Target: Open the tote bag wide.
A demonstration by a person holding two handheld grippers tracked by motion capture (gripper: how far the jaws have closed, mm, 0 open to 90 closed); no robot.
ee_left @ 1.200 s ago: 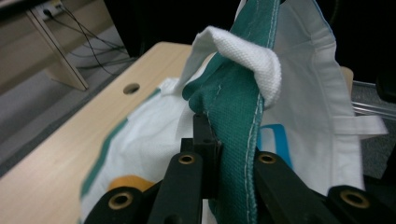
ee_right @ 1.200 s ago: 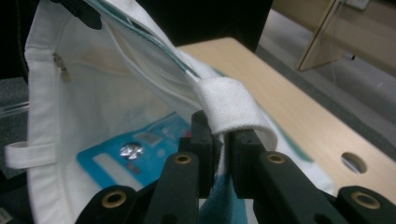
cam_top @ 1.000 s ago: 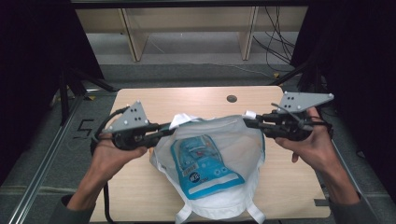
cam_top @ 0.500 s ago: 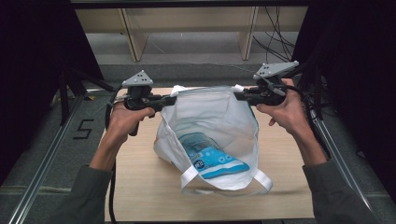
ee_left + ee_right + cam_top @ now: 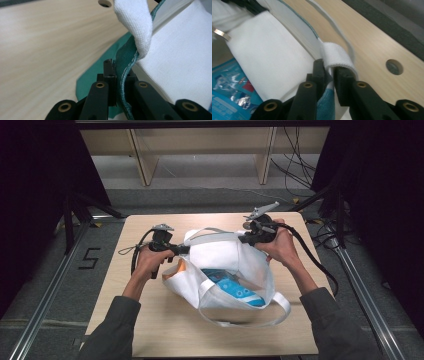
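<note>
Hidden and cut-off parts

The blue packet [image 5: 235,291] lies half hidden inside the white bag [image 5: 225,265], its print too small to read; in the right gripper view the packet [image 5: 227,92] runs off the frame's left edge.

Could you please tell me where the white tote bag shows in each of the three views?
High view: white tote bag at table centre, between both grippers.
Left gripper view: its teal-edged rim runs up between the jaws; white cloth at right.
Right gripper view: white cloth at left, rim between the jaws.
Shared landmark: the white webbing handle.
</note>
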